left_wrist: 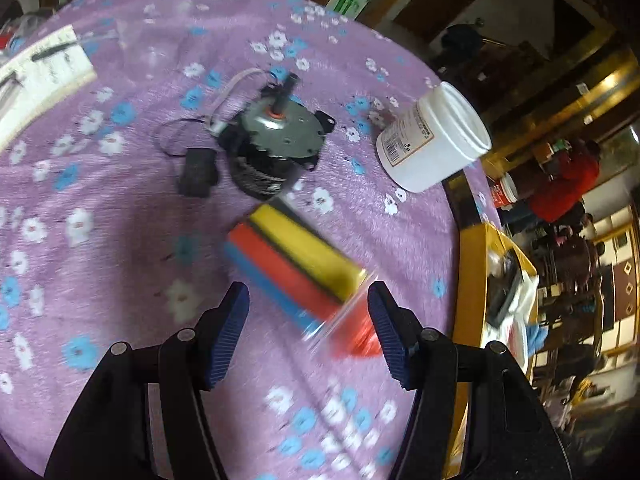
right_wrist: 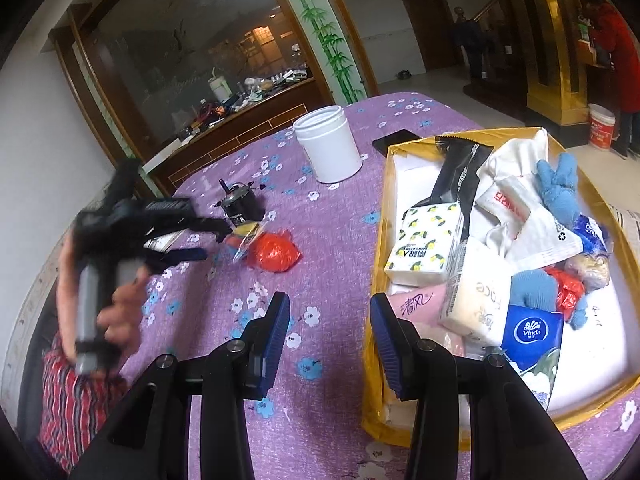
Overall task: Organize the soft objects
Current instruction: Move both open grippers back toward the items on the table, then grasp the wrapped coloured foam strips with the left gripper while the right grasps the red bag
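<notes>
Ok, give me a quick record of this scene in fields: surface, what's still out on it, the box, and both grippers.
surface: purple flowered cloth
still out: sponge pack, red bag, small motor, white jar
box: yellow box at the cloth's edge, filled with tissue packs, blue gloves and bags
left gripper: open, nothing held, the sponge pack's end between its jaws
right gripper: open, nothing held, above the box's near edge
</notes>
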The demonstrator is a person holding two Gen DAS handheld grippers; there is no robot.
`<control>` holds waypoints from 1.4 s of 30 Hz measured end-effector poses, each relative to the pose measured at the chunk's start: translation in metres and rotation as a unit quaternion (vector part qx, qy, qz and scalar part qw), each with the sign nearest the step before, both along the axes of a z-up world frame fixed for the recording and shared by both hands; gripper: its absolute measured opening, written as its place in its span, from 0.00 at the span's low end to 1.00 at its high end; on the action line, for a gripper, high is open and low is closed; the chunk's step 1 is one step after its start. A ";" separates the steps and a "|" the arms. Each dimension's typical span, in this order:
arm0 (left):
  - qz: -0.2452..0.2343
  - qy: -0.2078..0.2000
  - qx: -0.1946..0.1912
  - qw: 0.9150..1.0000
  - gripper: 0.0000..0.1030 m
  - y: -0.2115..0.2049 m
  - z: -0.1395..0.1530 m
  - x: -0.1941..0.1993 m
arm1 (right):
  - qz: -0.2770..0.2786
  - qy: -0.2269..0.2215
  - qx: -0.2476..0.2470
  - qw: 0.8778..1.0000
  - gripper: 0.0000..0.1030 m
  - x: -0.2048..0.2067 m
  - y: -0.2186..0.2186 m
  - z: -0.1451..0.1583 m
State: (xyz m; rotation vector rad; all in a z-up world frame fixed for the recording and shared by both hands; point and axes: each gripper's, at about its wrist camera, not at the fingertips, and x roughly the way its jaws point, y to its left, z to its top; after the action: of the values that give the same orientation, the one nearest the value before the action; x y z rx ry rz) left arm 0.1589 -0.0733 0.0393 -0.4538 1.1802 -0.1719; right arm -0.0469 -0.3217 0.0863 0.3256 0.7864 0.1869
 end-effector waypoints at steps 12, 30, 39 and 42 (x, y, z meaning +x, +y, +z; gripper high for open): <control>-0.024 0.017 0.110 0.994 0.49 -0.019 -0.023 0.015 | 0.005 0.001 0.002 1.000 0.44 -0.004 -0.007 -0.006; -0.063 -0.037 0.088 0.993 0.46 0.051 -0.029 -0.033 | 0.066 0.064 -0.032 0.995 0.45 0.077 0.076 -0.014; -0.054 -0.050 0.090 0.993 0.42 0.052 -0.029 -0.030 | 0.061 0.100 -0.096 0.988 0.45 0.137 0.111 -0.041; -0.050 -0.054 0.090 0.993 0.41 0.051 -0.028 -0.031 | 0.060 0.121 -0.119 0.984 0.27 0.144 0.117 -0.056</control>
State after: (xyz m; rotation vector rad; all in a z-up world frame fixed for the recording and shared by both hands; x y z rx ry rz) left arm 0.1279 -0.0219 0.0115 -0.2244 1.1022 -0.1730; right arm 0.0974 -0.2046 0.0301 0.0752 1.0593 0.1662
